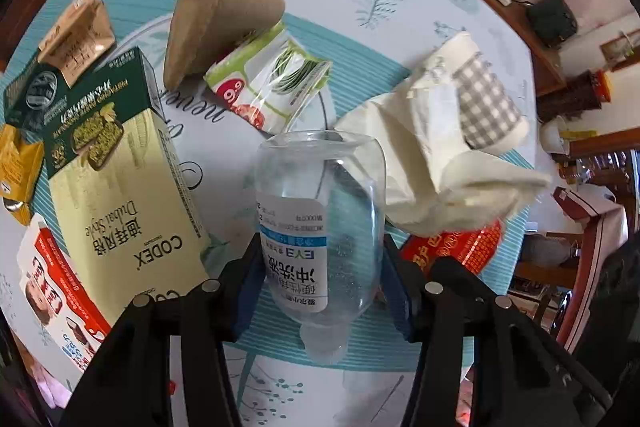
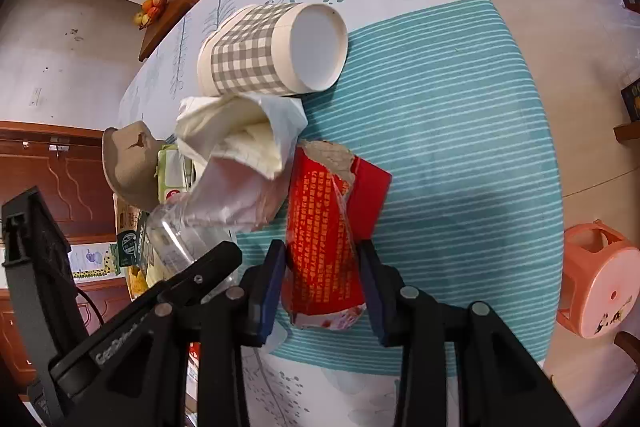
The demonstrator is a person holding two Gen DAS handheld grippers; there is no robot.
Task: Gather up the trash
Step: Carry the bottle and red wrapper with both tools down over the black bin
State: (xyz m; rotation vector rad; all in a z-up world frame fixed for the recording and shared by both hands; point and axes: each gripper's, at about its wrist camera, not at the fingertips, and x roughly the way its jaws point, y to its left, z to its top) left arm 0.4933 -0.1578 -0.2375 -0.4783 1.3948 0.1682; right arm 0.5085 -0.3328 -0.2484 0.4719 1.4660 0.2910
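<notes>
A clear bottle [image 1: 320, 239] is pinched by the left tool [image 1: 320, 267], while a torn red packet [image 2: 324, 247] is clamped by the right tool [image 2: 322, 267] above the surface [image 2: 460, 155].

Right gripper [image 2: 323, 281] straddles the red packet [image 2: 326, 227], a blue pad on each side — contact with them is hard to judge. The packet's far end is torn. Just beyond it lies a crumpled tissue [image 2: 240, 151], and past that a checked cup [image 2: 272, 51] on its side, base toward the camera. To the left, the left gripper [image 2: 188, 275] sits at a clear bottle [image 2: 180, 231] — a brown pulp tray [image 2: 130, 163] behind. A pink stool [image 2: 600, 279] stands off the table [image 2: 460, 115].
</notes>
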